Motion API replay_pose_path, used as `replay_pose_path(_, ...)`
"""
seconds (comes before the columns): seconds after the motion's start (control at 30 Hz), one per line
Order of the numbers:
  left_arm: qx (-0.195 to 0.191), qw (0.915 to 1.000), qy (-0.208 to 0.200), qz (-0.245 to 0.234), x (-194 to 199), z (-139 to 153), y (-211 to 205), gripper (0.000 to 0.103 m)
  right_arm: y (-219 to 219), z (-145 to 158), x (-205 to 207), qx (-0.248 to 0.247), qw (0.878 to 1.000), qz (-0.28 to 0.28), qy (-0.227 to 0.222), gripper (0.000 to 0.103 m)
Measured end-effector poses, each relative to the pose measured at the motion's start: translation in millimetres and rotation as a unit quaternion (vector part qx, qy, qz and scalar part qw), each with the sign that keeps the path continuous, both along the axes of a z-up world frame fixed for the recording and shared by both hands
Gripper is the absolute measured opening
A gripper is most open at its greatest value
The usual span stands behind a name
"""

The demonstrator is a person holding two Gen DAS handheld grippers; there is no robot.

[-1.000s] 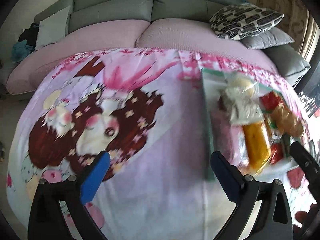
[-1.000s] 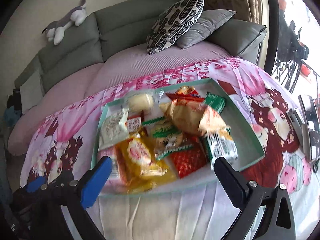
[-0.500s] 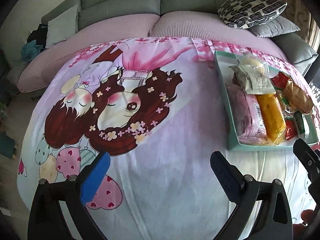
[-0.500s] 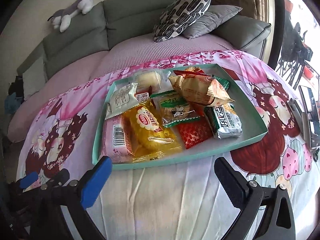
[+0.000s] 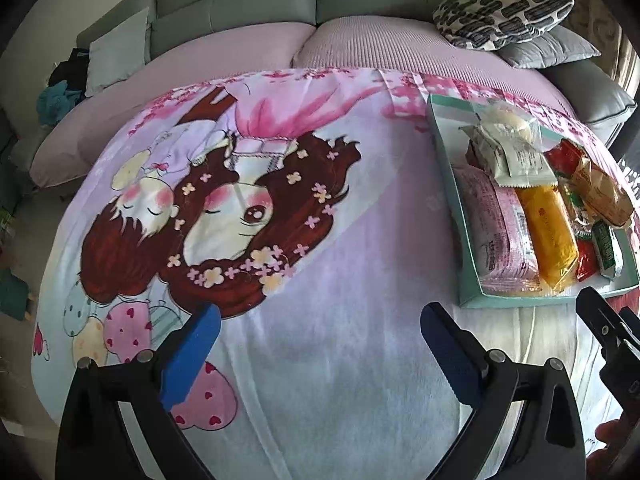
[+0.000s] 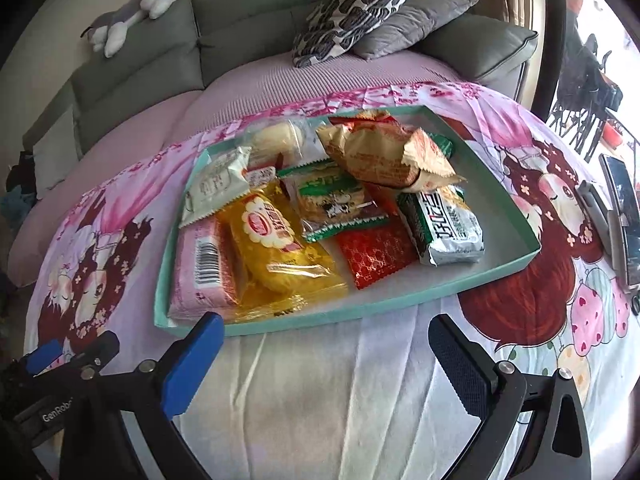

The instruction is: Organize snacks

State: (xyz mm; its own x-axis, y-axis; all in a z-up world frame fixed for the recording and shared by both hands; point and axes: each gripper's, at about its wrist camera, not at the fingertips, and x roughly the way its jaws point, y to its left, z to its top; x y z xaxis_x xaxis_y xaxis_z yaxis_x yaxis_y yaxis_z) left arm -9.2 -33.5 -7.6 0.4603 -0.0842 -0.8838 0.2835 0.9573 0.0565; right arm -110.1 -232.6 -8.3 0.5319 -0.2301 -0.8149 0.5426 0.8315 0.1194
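A teal tray [image 6: 516,258] full of snack packets lies on the cartoon blanket; it also shows at the right of the left wrist view [image 5: 464,216]. In it are a pink packet [image 6: 200,268], a yellow packet [image 6: 276,240], a red packet [image 6: 376,254], a green-and-white packet [image 6: 444,224], a tan packet [image 6: 384,156] and others. My right gripper [image 6: 324,356] is open and empty just in front of the tray's near edge. My left gripper [image 5: 320,344] is open and empty over bare blanket, left of the tray.
The pink cartoon blanket [image 5: 280,240] covers the table in front of a grey sofa [image 5: 280,4] with patterned and grey cushions [image 6: 360,12]. A plush toy [image 6: 128,16] lies on the sofa back. A phone [image 6: 624,216] lies on the blanket at the right.
Both views have pulled back and tilted down; the tray sits nearer the right gripper. The earlier blur has settled. Both grippers stay open and empty.
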Motion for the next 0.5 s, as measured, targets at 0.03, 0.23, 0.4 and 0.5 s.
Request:
replay_pose_path(0.03,0.002,1.0,0.004,-0.001,0.4,-2.8,-1.0,0.1,-0.9,-0.8,-0.1,0.0,1.0,-0.001,0.0,0.103)
replay_pose_path(0.23,0.0,1.0,0.003,0.0,2.3,-5.2,-2.0,0.1,-3.3,0.8,0.1,-0.006,1.0,-0.006,-0.006,0.103)
replay_pose_path(0.4,-0.002,1.0,0.007,0.001,4.7,-8.9,-2.1,0.1,-2.0,2.0,1.5,-0.013,1.0,-0.002,-0.004,0.103)
replay_pose_path(0.5,-0.003,1.0,0.008,0.0,5.1,-10.2,-2.7,0.1,-0.4,2.4,2.5,-0.016,1.0,0.001,-0.004,0.103)
